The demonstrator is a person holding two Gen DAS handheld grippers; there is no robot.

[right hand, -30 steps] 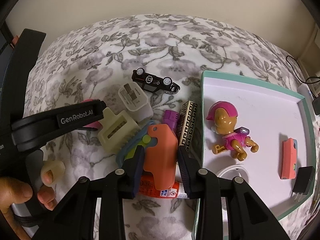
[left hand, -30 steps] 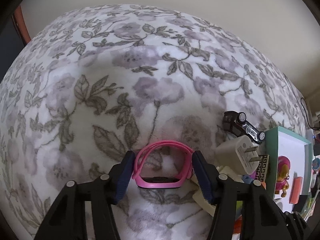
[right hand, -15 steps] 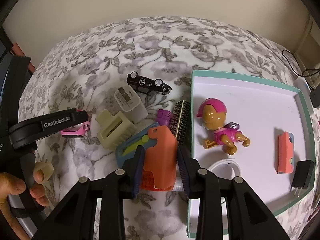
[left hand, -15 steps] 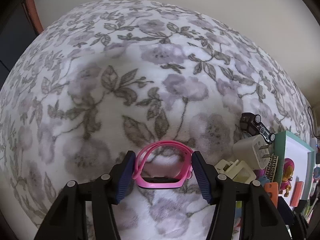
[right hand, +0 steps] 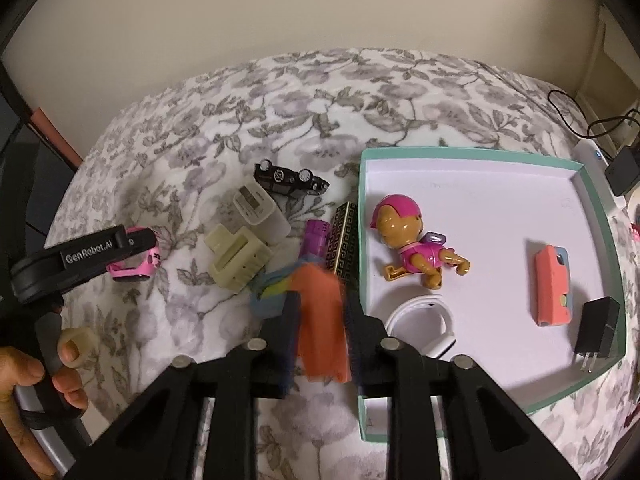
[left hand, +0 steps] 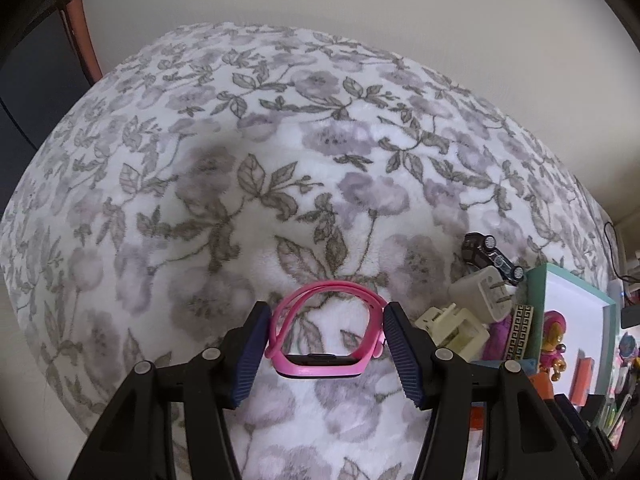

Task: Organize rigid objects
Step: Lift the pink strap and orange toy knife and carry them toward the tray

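Currently both grippers carry an item, and neither item is in the tray (right hand: 596, 216) yet. The left gripper (left hand: 326, 344) has its jaws closed against the two sides of a pink watch (left hand: 320, 334), band loop pointing forward, held over the floral blanket (left hand: 240, 168) well left of the pile. The right gripper (right hand: 320, 316) has its jaws pinching an orange block (right hand: 322, 320), which is motion-blurred and sits just beside the tray's left wall, above the pile's near edge.

Sorted so far, inside the tray: a toy pup (right hand: 412, 240), a coral case (right hand: 552, 288), a black plug (right hand: 598, 330) and a white ring (right hand: 420, 320) at the near wall.

Unsorted, on the blanket left of the tray: a toy car (right hand: 290, 178), a white charger (right hand: 260, 214), a cream clip (right hand: 238, 256), a purple tube (right hand: 316, 236), a patterned box (right hand: 344, 240) leaning on the tray wall, and a blue-and-yellow item (right hand: 268, 296), partly hidden, identity unclear.

Judged from this layout, the task is under half complete: four items placed, two in transit, about six pending. The orange block is nearest to delivery; the watch must cross the pile to reach the tray.
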